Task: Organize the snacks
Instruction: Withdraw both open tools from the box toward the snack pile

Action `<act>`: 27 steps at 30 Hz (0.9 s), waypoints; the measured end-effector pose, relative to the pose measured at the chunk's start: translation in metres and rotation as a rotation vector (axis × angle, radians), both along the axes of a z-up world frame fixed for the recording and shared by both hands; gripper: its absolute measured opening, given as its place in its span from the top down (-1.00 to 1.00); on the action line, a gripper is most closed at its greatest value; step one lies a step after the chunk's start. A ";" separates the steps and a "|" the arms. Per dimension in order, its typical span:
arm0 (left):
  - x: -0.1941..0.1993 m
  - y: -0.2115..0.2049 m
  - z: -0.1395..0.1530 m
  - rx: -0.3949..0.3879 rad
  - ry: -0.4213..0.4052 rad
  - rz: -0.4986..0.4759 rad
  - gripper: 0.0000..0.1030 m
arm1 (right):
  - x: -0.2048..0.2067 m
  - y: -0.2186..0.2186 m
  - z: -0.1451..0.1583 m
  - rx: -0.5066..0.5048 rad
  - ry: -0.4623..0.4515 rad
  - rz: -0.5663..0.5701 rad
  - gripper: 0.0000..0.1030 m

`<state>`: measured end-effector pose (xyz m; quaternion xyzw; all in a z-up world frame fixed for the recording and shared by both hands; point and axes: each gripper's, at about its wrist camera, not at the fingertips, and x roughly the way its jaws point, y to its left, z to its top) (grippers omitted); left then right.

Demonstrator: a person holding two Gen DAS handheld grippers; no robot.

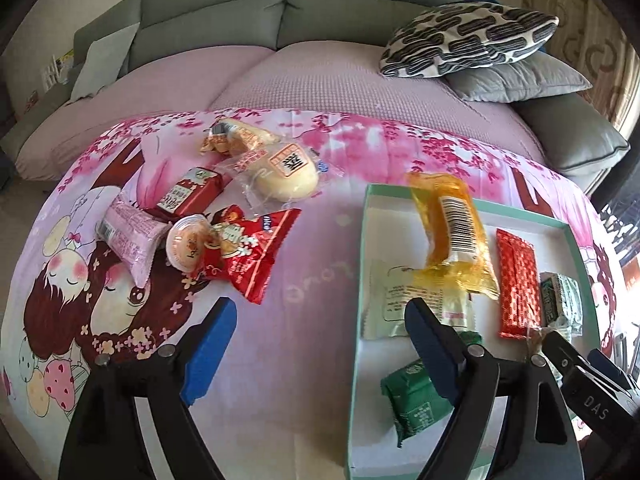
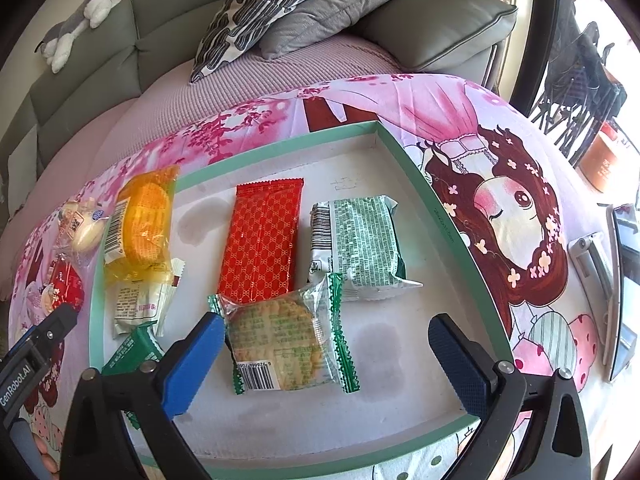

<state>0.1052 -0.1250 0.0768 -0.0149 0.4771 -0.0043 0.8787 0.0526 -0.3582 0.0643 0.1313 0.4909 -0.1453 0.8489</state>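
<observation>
A shallow green-rimmed box [image 2: 416, 172] [image 1: 362, 240] on the pink cloth holds several snacks: a yellow pack [image 2: 142, 220] [image 1: 452, 232], a red pack [image 2: 262, 240] [image 1: 518, 284], a green-print pack [image 2: 360, 244], a clear cookie pack with green edges [image 2: 280, 344], a white pack [image 2: 136, 304] and a dark green pack [image 1: 416, 396]. My right gripper [image 2: 324, 356] is open, its jaws either side of the cookie pack. My left gripper [image 1: 320, 344] is open and empty over the cloth at the box's left edge. Loose snacks [image 1: 208, 224] lie on the cloth to the left.
The loose pile includes a pink pack [image 1: 128, 236], a red bag [image 1: 248, 256], a jelly cup [image 1: 188, 246] and a pale bun [image 1: 286, 178]. A grey sofa with cushions [image 1: 468, 36] stands behind. A phone or tablet [image 2: 620, 288] lies at the right.
</observation>
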 end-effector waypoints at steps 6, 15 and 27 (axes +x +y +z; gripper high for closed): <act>0.006 0.020 -0.011 0.008 0.009 0.082 -0.75 | 0.001 0.005 0.001 -0.015 -0.005 0.019 -1.00; 0.006 0.026 -0.012 -0.005 -0.034 0.104 -0.93 | 0.001 0.009 0.003 -0.045 -0.018 0.025 -1.00; 0.007 0.035 -0.009 -0.079 -0.080 0.117 -0.93 | 0.003 0.014 0.002 -0.057 -0.025 0.041 -1.00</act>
